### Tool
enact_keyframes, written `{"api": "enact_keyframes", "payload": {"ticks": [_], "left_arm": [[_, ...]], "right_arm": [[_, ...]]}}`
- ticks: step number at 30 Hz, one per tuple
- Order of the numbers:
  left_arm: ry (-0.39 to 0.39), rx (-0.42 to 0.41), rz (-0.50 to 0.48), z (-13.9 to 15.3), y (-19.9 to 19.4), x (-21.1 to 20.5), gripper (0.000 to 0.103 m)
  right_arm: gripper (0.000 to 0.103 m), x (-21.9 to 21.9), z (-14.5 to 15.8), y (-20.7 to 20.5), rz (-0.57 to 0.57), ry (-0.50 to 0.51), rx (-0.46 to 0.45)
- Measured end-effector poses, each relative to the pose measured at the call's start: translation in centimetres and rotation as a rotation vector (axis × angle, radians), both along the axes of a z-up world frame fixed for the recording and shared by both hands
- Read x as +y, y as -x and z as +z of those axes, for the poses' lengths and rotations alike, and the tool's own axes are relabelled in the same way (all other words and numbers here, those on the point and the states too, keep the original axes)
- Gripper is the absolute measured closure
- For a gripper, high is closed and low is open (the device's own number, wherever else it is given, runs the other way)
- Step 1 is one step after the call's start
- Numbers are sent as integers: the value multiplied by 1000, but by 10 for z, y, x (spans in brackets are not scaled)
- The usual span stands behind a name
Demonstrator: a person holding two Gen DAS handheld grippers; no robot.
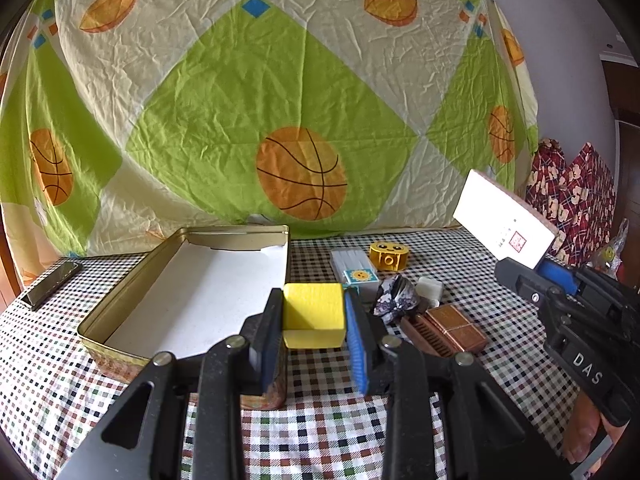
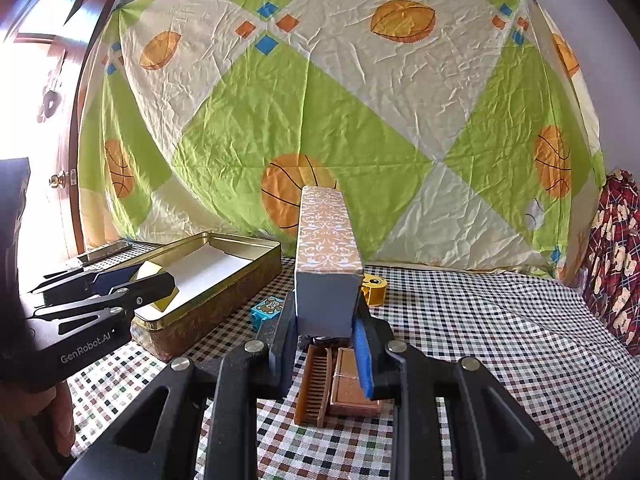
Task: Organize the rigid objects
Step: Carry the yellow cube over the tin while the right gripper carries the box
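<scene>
A: Though its lower part is hidden behind the fingers, the yellow block (image 1: 314, 314) sits clamped in the left gripper (image 1: 314, 334), at the gold tin's (image 1: 120, 312) near corner. The tin holds only a white liner.

B: From the right wrist, the right gripper (image 2: 325, 344) pinches the patterned box (image 2: 326, 264) upright above a brown comb (image 2: 316, 384); a blue bear block (image 2: 267, 310) lies beside the tin (image 2: 224, 304).

Both wrist views face the tin (image 1: 120, 312) closely.
</scene>
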State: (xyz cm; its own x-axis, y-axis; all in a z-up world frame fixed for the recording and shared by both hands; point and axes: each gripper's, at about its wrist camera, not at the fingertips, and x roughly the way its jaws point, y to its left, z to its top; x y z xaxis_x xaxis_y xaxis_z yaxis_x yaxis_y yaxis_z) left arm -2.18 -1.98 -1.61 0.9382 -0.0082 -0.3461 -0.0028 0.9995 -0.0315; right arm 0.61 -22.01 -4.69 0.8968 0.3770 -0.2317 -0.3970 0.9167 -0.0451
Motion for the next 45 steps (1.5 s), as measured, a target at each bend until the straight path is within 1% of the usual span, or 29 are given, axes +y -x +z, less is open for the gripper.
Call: {"api": "enact_keyframes", "payload": {"ticks": [9,13,19,25,34,40,45], "left_arm": [[-27,-62,-1,5,10,-4,74],[-27,-83,4,8,14,-2,74],[-30,-95,30,9,16,1,74],[-28,-83,65,8,13,7,74],[-6,-39,90,8,8,23,74],[-2,-29,120,18,5,43,74],[-19,-16,140,25,-3,59,74]], "right_arm": [[76,-2,2,4,-5,-26,-28],[76,-3,3,5,-8,-32,-35],[76,-1,3,5,0,-35,-36],[76,6,2,4,14,-17,-46],[76,15,2,1,26,8,-51],[76,26,13,-4,63,-1,-40],[76,44,22,-11,105,2,-32]]}}
